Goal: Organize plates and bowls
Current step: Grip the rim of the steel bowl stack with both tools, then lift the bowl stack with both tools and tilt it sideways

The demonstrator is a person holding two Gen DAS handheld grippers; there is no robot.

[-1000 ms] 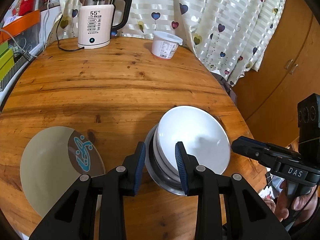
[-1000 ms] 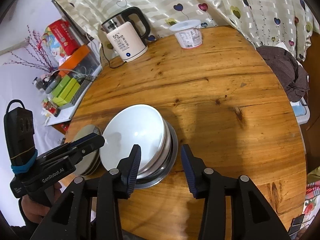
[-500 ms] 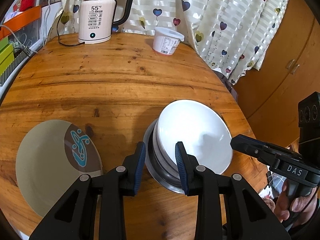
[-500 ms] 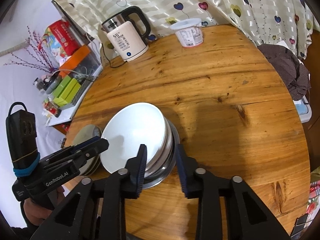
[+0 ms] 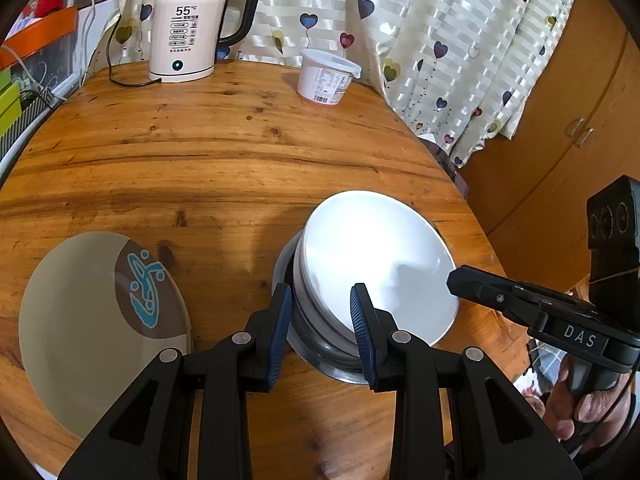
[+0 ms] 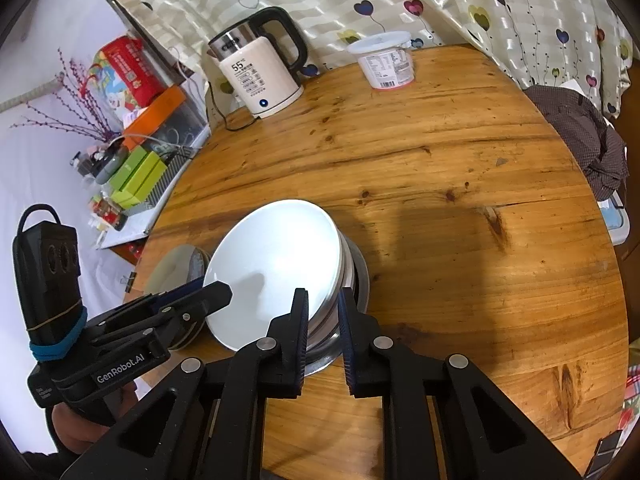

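Note:
A stack of bowls, white ones (image 5: 372, 264) nested in a steel bowl (image 5: 320, 360), sits near the front of the round wooden table (image 5: 240, 160). My left gripper (image 5: 320, 328) grips the stack's left rim, one blue pad outside and one inside the top bowl. My right gripper (image 6: 324, 324) is closing on the opposite rim of the stack (image 6: 280, 264), and the bowl edges fill the narrow gap between its pads. Its tip (image 5: 454, 280) shows at the stack's right side in the left wrist view. A beige plate with a brown and teal motif (image 5: 100, 320) lies left of the stack.
At the table's far edge stand a white kettle (image 5: 188, 28) with its cord and a lidded white tub (image 5: 326, 80), with a heart-print curtain behind them. Boxes (image 6: 136, 172) crowd a shelf to the left. A dark cloth (image 6: 580, 136) lies beyond the table's right edge.
The right gripper's jaws have narrowed from well apart to tight around the stack's rim. The left gripper has kept its hold and its place.

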